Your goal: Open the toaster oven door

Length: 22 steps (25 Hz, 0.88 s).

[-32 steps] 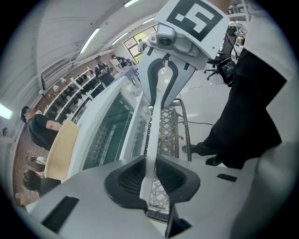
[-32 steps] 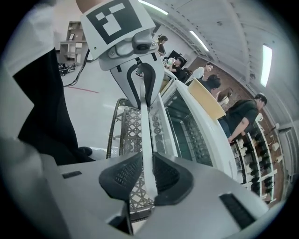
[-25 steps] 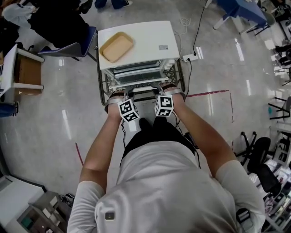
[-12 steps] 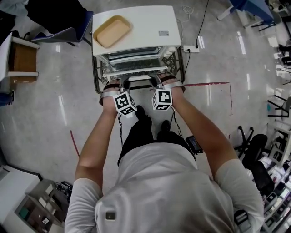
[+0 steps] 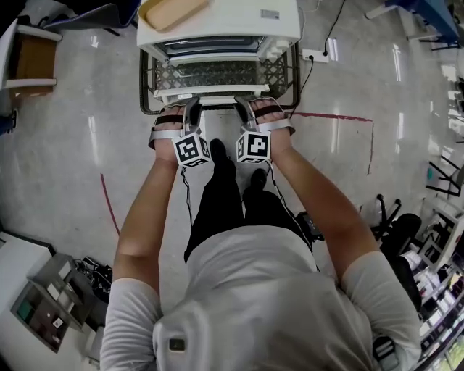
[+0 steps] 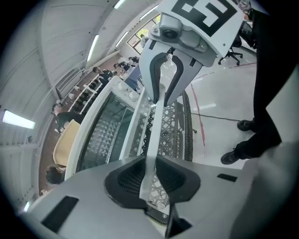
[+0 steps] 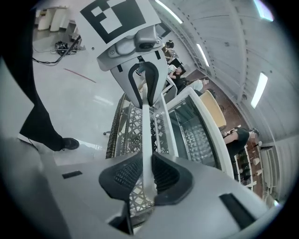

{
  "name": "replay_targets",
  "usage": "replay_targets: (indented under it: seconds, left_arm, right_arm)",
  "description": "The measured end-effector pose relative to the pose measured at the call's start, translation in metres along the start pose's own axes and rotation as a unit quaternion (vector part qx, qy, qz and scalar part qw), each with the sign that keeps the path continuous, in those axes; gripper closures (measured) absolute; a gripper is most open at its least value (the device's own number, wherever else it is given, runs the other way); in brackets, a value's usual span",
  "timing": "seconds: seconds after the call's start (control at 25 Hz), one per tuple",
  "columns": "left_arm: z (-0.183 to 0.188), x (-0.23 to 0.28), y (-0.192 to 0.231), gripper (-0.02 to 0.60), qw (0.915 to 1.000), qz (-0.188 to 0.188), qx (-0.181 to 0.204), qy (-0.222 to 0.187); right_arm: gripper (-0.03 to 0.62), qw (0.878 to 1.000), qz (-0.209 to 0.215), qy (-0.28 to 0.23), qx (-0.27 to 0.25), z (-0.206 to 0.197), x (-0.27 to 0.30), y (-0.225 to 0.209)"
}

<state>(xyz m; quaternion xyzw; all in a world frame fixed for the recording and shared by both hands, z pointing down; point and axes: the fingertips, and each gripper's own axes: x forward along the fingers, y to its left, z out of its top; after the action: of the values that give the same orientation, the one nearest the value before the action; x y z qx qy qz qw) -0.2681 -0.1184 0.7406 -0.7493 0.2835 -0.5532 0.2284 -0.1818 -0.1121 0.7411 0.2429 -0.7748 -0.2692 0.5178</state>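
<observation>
Closest in the head view are the person's forearms, reaching forward over black trousers and dark shoes on the grey floor. The left gripper and the right gripper sit side by side, each marker cube facing up.

In the left gripper view the left gripper's jaws are clenched on the white door handle, a flat bar that runs on to the right gripper further along it. The right gripper view shows the right gripper clamped on the same handle.

Just past the handle, the glass door is swung out and down from the front of the white toaster oven. The oven stands on a dark metal lattice stand. A tan tray lies on the oven's top, towards its left. Further right, a power strip and a red tape line are on the floor.
</observation>
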Motion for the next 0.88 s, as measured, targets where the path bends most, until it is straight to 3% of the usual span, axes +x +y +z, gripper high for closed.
replay_targets:
  seconds: [0.56, 0.88]
  left_arm:
    - [-0.016, 0.016, -0.061, 0.491, 0.9989, 0.047, 0.004, 0.005]
    - [-0.027, 0.031, -0.092, 0.488, 0.9954, 0.095, 0.006, -0.015]
  right_arm:
    - [0.510, 0.999, -0.049, 0.000, -0.010, -0.012, 0.017, 0.062]
    - [0.508, 0.995, -0.088, -0.022, -0.031, -0.020, 0.032, 0.094]
